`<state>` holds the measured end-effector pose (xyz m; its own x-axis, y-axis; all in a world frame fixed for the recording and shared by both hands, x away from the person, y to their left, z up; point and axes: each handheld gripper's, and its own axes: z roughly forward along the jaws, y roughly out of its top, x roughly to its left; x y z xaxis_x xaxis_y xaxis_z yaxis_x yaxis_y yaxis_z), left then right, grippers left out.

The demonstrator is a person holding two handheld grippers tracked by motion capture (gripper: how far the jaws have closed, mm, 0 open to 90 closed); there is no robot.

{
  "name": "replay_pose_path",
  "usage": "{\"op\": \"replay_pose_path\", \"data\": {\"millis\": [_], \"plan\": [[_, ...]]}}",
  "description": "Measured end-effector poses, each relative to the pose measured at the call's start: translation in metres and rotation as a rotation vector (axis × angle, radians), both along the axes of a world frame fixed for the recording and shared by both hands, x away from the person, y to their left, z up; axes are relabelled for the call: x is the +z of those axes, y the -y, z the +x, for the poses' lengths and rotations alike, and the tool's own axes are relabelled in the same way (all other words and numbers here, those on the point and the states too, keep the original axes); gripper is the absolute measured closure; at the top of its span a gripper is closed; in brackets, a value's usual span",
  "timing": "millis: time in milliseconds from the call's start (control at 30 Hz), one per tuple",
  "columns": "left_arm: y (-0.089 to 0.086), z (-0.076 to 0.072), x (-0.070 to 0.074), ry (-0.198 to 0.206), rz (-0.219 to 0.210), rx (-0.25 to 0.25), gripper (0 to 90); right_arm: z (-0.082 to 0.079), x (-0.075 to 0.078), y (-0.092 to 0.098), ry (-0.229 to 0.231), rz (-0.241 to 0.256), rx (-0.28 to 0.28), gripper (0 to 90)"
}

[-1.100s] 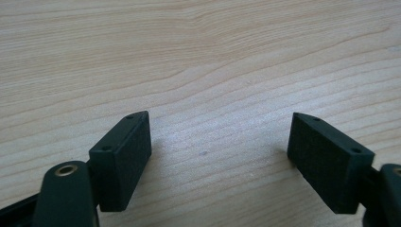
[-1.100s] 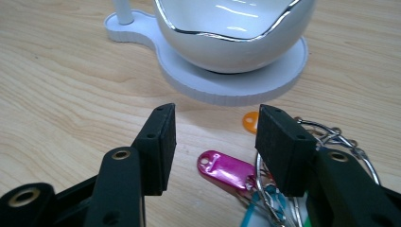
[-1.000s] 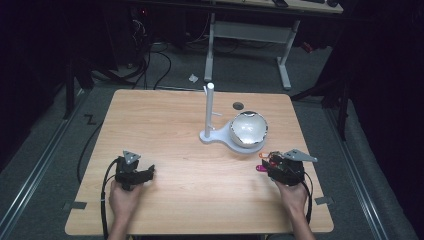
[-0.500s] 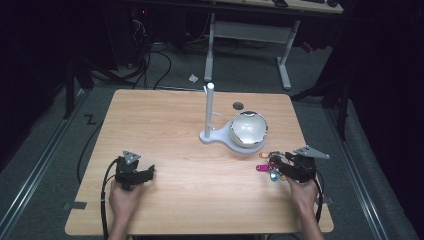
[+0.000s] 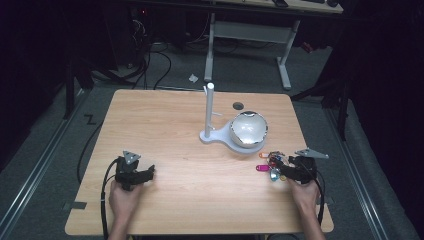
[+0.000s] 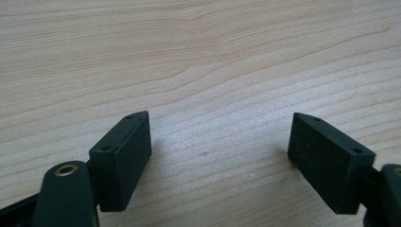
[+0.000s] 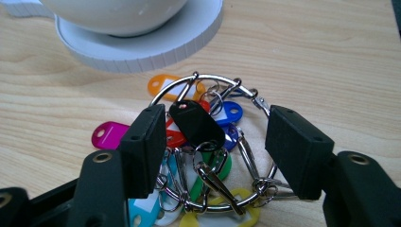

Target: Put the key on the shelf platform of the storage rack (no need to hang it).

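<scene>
right gripper (image 7: 213, 142) jaws apart, straddling the key ring (image 7: 208, 156) | tags fan out toward 12 o'clock | left gripper (image 6: 220, 156) jaws apart over bare table (image 6: 198, 56)

Wooden table (image 5: 175, 125): white stand (image 5: 216, 135), key-tag bunch (image 5: 270, 162).

Sitting on one wooden table (image 5: 175, 130) are one white stand (image 5: 209, 116), one shiny bowl (image 5: 248, 128) and one ring of coloured key tags (image 7: 198, 142) at the frame's lower right, with two grippers lying near the bottom edge.
</scene>
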<state>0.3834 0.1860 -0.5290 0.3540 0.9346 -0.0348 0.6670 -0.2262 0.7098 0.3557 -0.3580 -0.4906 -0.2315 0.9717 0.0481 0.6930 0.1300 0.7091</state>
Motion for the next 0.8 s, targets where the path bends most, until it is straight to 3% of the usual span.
{"op": "replay_pose_path", "data": {"millis": [533, 800], "plan": [[0.0, 0.0, 0.0, 0.0, 0.001, 0.001, 22.6, 0.01, -0.019, -0.005, -0.058, -0.016, 0.023, 39.8], [0.0, 0.0, 0.0, 0.001, 0.001, 0.001, 22.6, 0.01, -0.019, -0.007, -0.061, 0.008, 0.058, 54.4]]}}
